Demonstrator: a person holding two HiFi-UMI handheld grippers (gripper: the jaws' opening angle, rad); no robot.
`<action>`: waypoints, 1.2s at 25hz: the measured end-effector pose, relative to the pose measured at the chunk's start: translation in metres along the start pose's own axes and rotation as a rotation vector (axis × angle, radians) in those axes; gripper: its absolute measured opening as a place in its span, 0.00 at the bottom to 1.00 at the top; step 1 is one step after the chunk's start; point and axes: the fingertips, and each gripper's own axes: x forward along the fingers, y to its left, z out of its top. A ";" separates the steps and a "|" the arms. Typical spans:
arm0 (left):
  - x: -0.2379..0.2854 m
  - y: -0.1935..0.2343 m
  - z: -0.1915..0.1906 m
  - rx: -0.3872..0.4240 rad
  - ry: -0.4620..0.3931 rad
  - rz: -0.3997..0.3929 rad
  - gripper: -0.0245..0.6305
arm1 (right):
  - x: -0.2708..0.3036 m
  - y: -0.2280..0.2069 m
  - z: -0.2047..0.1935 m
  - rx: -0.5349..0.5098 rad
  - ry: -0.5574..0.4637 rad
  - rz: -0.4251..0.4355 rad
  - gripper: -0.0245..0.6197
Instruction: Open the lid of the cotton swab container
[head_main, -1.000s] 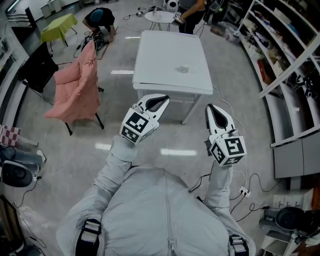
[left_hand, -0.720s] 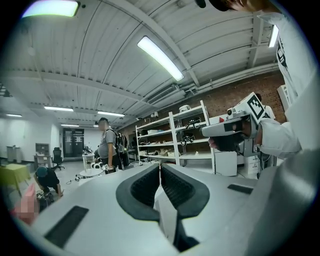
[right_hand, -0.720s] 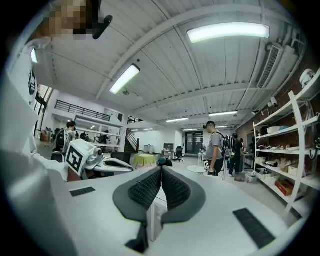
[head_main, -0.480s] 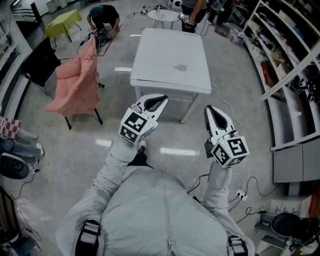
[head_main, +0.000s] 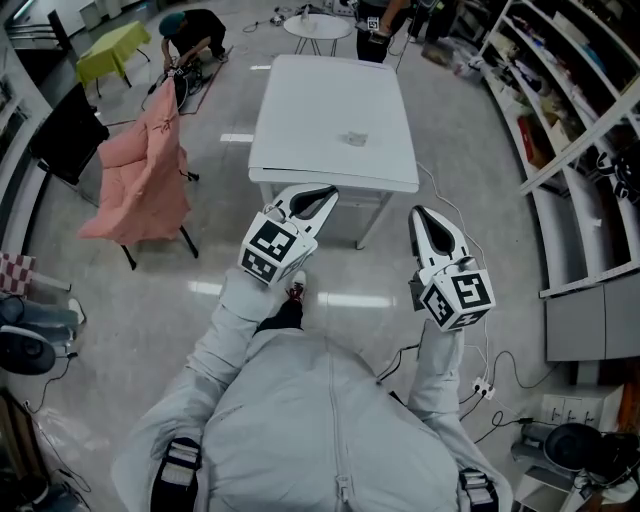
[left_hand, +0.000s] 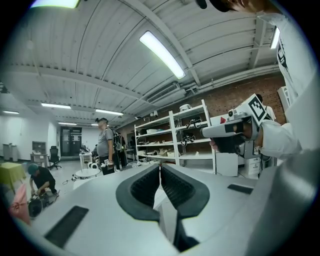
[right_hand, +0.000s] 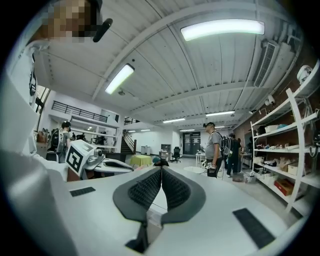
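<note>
A small clear container sits near the middle of a white table, ahead of me in the head view. My left gripper is held in the air short of the table's near edge, jaws shut with nothing between them. My right gripper hangs beside it to the right, also shut and empty. In the left gripper view my left gripper has its pads together, and the right gripper shows at the right. In the right gripper view the right gripper is shut too. The container is hidden in both gripper views.
A chair draped in pink cloth stands left of the table. A person crouches on the floor at the back left near a green table. Shelving runs along the right. Cables and a power strip lie on the floor at right.
The table and the chair have drawn nearer and shifted slightly left in the head view as I walked forward. Both grippers keep the same pose, shut.
</note>
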 end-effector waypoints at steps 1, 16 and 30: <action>0.008 0.010 0.000 -0.001 -0.002 -0.001 0.08 | 0.010 -0.006 0.000 -0.006 0.002 0.000 0.09; 0.127 0.156 0.002 -0.002 -0.003 -0.072 0.08 | 0.167 -0.089 0.015 -0.009 0.009 -0.055 0.09; 0.211 0.256 -0.002 -0.028 0.009 -0.089 0.08 | 0.276 -0.156 0.017 0.004 0.030 -0.066 0.09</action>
